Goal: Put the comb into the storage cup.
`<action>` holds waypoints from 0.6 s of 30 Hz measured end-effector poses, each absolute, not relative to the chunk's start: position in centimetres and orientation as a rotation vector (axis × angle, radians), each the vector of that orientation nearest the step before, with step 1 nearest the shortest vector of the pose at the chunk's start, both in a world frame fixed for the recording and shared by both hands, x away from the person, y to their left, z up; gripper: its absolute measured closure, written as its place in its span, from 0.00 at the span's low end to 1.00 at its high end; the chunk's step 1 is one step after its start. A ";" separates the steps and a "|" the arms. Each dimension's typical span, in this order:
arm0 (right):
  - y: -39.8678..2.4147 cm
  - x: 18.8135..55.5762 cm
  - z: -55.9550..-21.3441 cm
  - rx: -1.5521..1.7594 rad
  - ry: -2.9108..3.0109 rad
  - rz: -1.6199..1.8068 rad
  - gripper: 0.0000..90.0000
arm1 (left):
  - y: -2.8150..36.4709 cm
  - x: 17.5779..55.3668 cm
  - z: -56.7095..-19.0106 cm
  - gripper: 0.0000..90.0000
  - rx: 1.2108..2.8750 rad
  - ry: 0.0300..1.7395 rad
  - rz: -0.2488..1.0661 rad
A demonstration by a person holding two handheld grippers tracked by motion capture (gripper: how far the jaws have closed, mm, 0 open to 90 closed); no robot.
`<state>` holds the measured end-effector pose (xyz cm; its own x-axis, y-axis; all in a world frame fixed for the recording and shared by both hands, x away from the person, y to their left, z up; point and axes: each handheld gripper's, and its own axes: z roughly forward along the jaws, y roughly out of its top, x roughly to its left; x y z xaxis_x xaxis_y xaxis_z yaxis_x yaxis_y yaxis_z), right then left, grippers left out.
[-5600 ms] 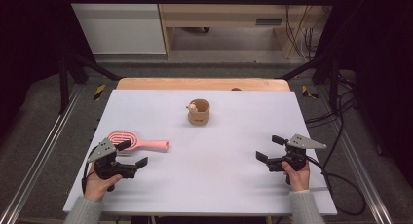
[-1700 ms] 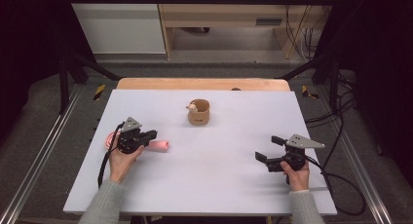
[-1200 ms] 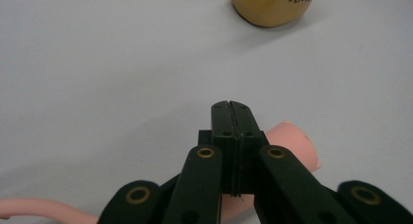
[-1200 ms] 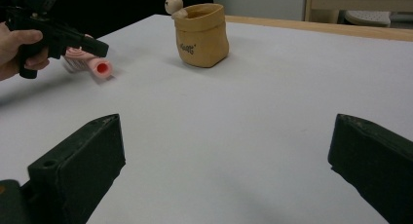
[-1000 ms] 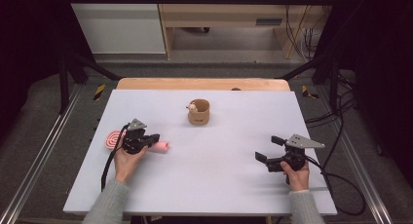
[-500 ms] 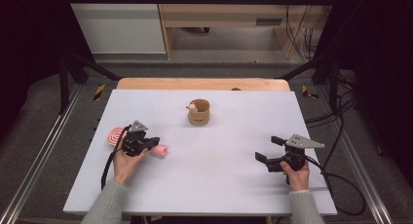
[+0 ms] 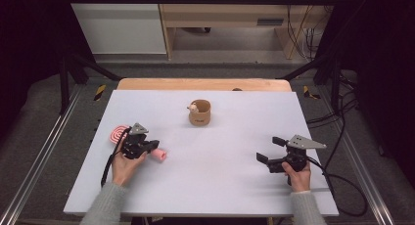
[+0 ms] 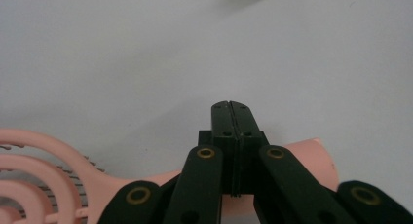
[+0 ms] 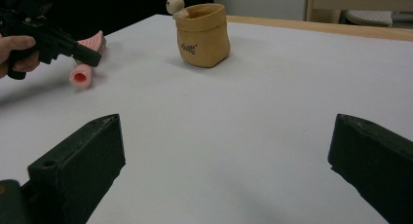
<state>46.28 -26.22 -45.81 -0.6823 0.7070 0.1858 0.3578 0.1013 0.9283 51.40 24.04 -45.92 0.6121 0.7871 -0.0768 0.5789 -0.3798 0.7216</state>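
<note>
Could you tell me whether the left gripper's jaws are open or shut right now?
Shut: the left gripper shows its two jaws pressed together, above the pink hairbrush handle.

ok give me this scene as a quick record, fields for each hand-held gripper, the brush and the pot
left hand-held gripper: jaws shut together, over the handle of the brush
right hand-held gripper: jaws open, nothing between them, resting at the table's right
pink plastic hairbrush: flat on the white table, open handle end towards the centre
tan sack-shaped pot with small bear figure: upright at the table's middle, apart from both grippers
</note>
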 end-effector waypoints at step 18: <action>-26.2 46.3 -45.8 1.051 2.078 1.606 0.00 | 24.7 50.1 -45.6 1.00 2.163 1.057 0.358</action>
<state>46.26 -26.25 -45.79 -0.6823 0.7071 0.1858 0.3579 0.1014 0.9282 50.09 24.67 -45.64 0.6303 0.7747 -0.0519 0.5833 -0.4284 0.6901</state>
